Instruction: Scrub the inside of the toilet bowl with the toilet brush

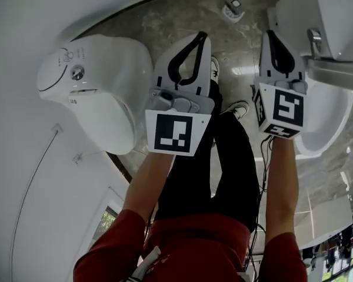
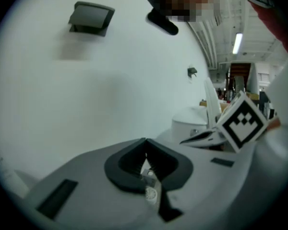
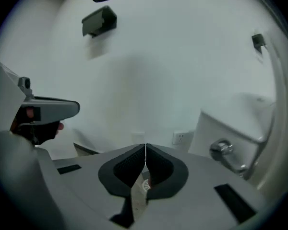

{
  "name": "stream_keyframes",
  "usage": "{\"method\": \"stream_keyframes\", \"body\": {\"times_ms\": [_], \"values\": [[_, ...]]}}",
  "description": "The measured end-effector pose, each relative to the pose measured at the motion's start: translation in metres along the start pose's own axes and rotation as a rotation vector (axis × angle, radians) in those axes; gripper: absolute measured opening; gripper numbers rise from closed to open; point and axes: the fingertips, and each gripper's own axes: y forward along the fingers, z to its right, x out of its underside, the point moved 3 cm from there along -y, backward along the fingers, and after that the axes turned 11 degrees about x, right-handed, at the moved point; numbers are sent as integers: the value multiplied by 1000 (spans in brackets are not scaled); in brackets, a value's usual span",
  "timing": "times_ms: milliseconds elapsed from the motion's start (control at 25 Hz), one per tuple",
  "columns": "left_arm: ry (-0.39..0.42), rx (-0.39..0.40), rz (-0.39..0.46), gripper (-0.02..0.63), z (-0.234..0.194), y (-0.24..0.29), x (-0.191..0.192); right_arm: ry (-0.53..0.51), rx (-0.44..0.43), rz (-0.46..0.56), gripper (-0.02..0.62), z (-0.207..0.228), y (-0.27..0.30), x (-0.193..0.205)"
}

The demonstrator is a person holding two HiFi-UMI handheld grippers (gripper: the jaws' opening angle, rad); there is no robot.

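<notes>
No toilet brush is clearly in view. A white toilet (image 1: 100,93) with its lid down stands at the left in the head view. A second white toilet (image 1: 329,110) with a chrome flush lever (image 1: 315,40) stands at the right. Both grippers are held out over the marbled floor between them. My left gripper (image 1: 201,37) is shut with nothing in it, its jaws meeting (image 2: 145,140) in its own view. My right gripper (image 1: 270,34) is also shut and empty (image 3: 145,145), close beside the right toilet's cistern (image 3: 230,123).
A small round white object (image 1: 232,9) sits on the floor beyond the grippers; what it is cannot be told. The white curved wall (image 1: 23,16) carries a grey box (image 2: 90,18) and a socket (image 3: 181,138). The person's legs and shoes (image 1: 238,107) are below the grippers.
</notes>
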Motion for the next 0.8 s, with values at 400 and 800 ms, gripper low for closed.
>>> {"method": "stream_keyframes", "body": {"times_ms": [400, 800], "values": [[-80, -17, 8, 0, -64, 45, 83, -295, -146, -340, 138, -44, 179, 89], [-92, -25, 39, 0, -82, 52, 73, -309, -257, -534, 200, -56, 205, 102]]}}
